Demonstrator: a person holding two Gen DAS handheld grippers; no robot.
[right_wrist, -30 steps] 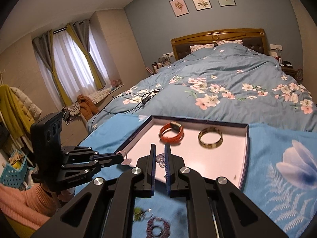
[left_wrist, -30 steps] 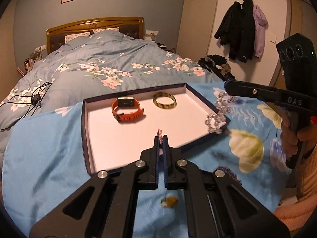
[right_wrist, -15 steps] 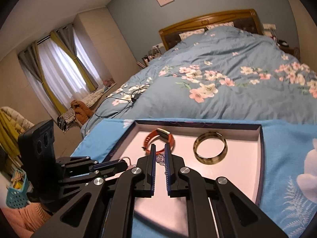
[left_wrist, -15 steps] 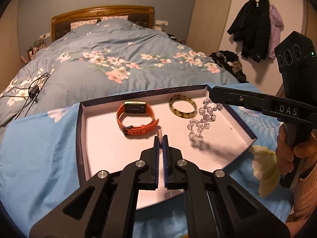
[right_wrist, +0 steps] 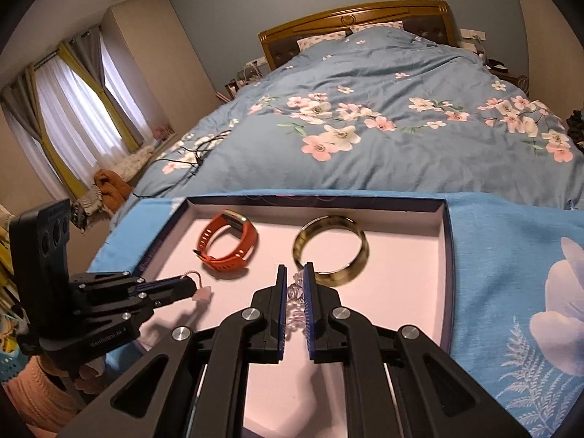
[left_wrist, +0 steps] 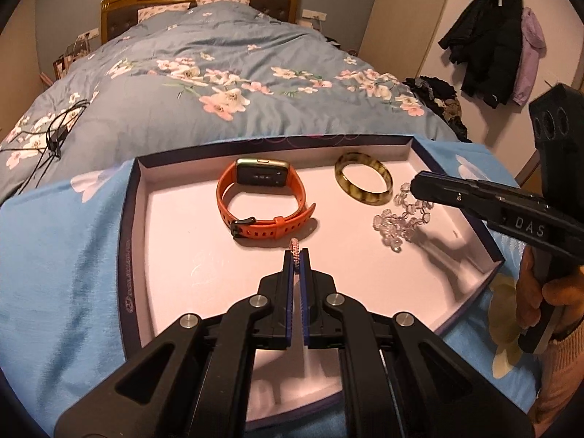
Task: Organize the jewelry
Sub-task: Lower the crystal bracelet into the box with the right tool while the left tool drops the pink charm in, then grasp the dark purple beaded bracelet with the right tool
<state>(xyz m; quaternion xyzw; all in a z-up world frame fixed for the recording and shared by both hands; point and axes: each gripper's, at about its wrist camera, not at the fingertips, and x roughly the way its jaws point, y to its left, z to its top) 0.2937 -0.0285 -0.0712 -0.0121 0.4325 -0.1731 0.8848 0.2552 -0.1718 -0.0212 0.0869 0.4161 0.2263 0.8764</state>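
Note:
A shallow white tray (left_wrist: 175,241) with a dark rim lies on a blue cloth on the bed. In it lie an orange smartwatch (left_wrist: 261,197) and a tortoiseshell bangle (left_wrist: 363,182). My left gripper (left_wrist: 296,255) is shut on a thin pink beaded bracelet (left_wrist: 295,250), held over the tray's middle just in front of the watch. My right gripper (right_wrist: 294,284) is shut on a clear crystal bead bracelet (right_wrist: 295,292); in the left wrist view its beads (left_wrist: 398,221) hang down onto the tray floor beside the bangle. The tray (right_wrist: 416,292), watch (right_wrist: 226,244) and bangle (right_wrist: 330,252) also show in the right wrist view.
A floral blue duvet (left_wrist: 204,84) covers the bed behind the tray, with a black cable (left_wrist: 54,127) at the left. Coats (left_wrist: 492,40) hang on the right wall. Curtains (right_wrist: 73,102) and a laundry pile stand at the left of the room.
Both grippers moved forward over the tray. The right gripper carried the crystal bracelet from the tray's right edge inward and lowered it beside the bangle. The left gripper still grips the pink bracelet.

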